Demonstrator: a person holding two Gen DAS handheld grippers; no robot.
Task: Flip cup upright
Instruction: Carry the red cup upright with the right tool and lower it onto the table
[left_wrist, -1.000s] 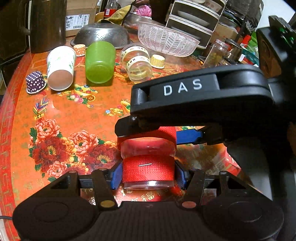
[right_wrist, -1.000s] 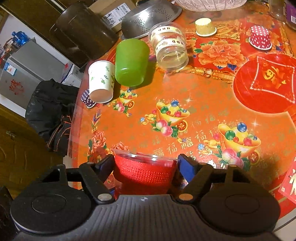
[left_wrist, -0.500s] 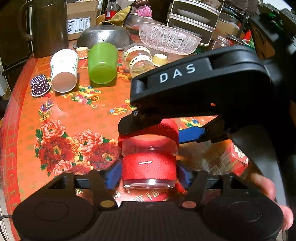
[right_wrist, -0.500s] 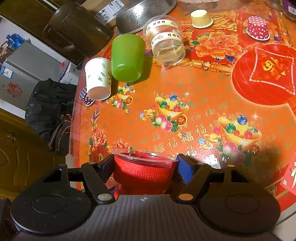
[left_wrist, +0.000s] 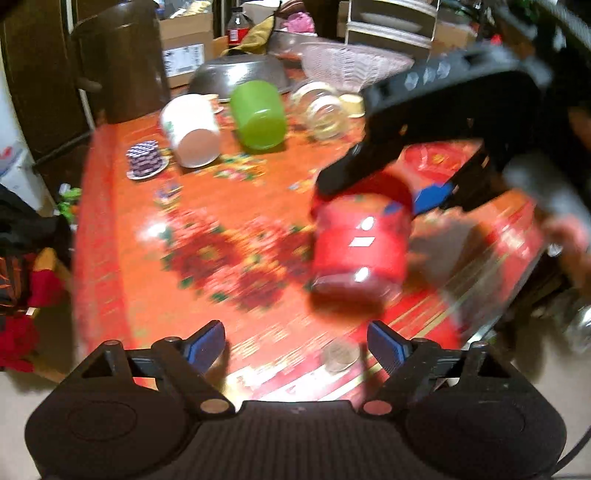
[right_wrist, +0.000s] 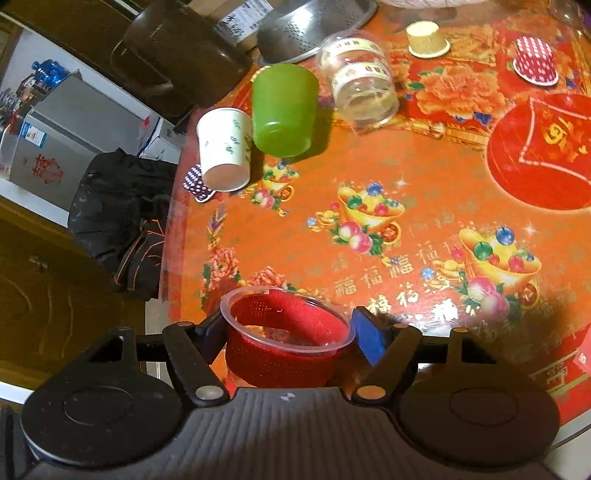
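A clear cup wrapped in red tape (left_wrist: 360, 247) stands mouth up between the blue pads of my right gripper (right_wrist: 291, 334); its open rim (right_wrist: 288, 317) shows in the right wrist view. The right jaws have parted: the right pad (right_wrist: 367, 339) stands a little clear of the cup. My left gripper (left_wrist: 297, 345) is open and empty, drawn back from the cup, its blue pads (left_wrist: 205, 345) wide apart. The left wrist view is blurred.
At the back of the red flowered table (right_wrist: 424, 206) lie a white paper cup (right_wrist: 225, 151), a green cup (right_wrist: 284, 109) and a clear jar (right_wrist: 360, 92) on their sides. Small paper cups (right_wrist: 535, 61), a metal colander (right_wrist: 303, 26) and a dark pitcher (right_wrist: 177, 55) stand behind.
My left gripper has let go of the red cup, opened wide and pulled back. The right jaws have opened slightly around the cup.
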